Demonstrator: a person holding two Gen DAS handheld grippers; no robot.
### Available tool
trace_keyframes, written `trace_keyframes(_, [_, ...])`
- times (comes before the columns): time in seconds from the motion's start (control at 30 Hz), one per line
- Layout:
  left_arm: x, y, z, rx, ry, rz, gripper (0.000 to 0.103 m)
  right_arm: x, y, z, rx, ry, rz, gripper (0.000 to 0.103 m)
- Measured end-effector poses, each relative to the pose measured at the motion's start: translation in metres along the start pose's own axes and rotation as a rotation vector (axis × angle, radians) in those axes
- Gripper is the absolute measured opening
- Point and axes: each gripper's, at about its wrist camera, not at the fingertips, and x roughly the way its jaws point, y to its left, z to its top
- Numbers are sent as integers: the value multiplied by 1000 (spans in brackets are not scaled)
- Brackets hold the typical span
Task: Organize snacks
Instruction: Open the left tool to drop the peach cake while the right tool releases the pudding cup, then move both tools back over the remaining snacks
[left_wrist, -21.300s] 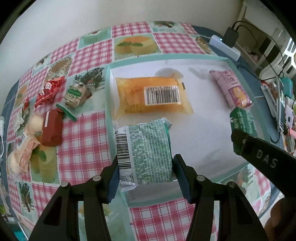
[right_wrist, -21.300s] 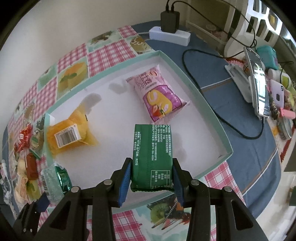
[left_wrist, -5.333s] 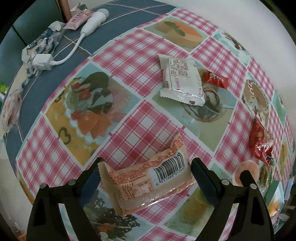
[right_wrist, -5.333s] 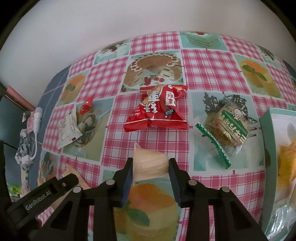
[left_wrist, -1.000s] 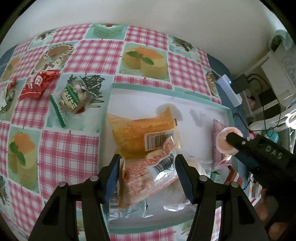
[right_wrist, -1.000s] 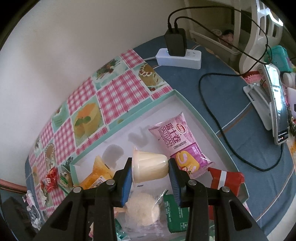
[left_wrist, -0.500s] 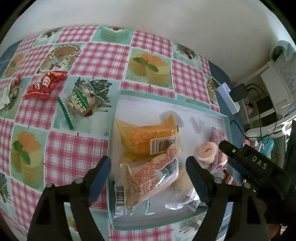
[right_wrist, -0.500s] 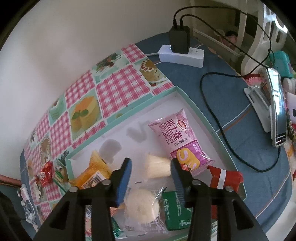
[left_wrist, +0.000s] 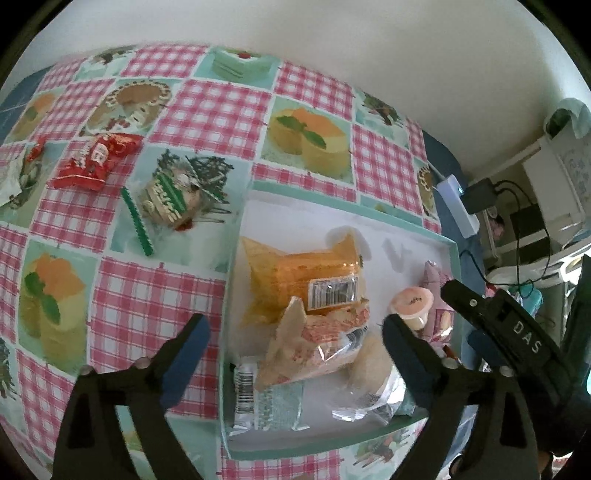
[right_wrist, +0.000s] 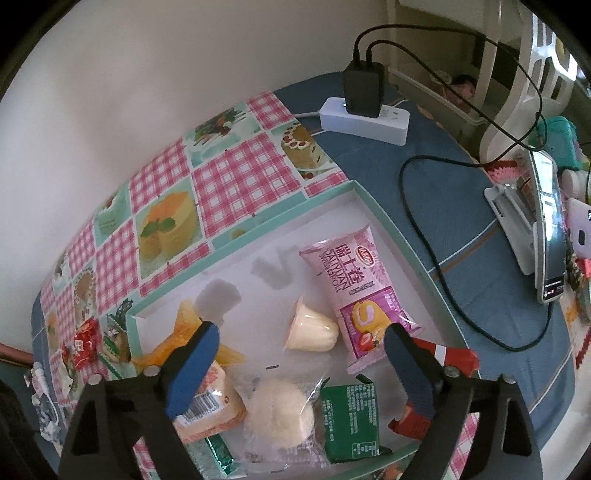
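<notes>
A teal-rimmed white tray (left_wrist: 369, 218) (right_wrist: 325, 199) holds several snacks. My left gripper (left_wrist: 295, 339) hangs above it, jaws opening wide; the orange-and-white barcoded pack (left_wrist: 325, 339) (right_wrist: 207, 402) lies loose below, on the orange bag (left_wrist: 299, 280). My right gripper (right_wrist: 301, 350) is also opening, its jaws clear of the pale jelly cup (right_wrist: 310, 326) (left_wrist: 412, 306), which lies on its side beside the pink roll pack (right_wrist: 354, 291). A round white bun (right_wrist: 280, 410), a green pack (right_wrist: 349, 417) and a red pack (right_wrist: 439, 354) lie at the tray's near end.
On the checked cloth left of the tray lie a green-ribboned cake pack (left_wrist: 166, 197), a red wrapper (left_wrist: 94, 158) and a white pack (left_wrist: 9, 177). A power strip with charger (right_wrist: 364, 107), cables and a phone on a stand (right_wrist: 543, 229) sit on the blue cloth to the right.
Both grippers have opened from their grips. The orange-and-white pack dropped from the left one onto the pile; the jelly cup dropped from the right one and lies on its side in the tray.
</notes>
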Motion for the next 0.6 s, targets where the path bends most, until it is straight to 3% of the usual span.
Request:
trace_keyframes(0.17, [-12, 11, 6, -23, -55, 51, 99, 1, 0, 0, -1, -5, -7, 103])
trace_keyframes(0.4, [-38, 57, 17, -111, -172, 278, 99, 5, 9, -4, -38, 16, -21, 103])
trace_keyframes(0.6, [-55, 104, 23, -205, -201, 479, 99, 2, 47, -15, -124, 13, -17, 103])
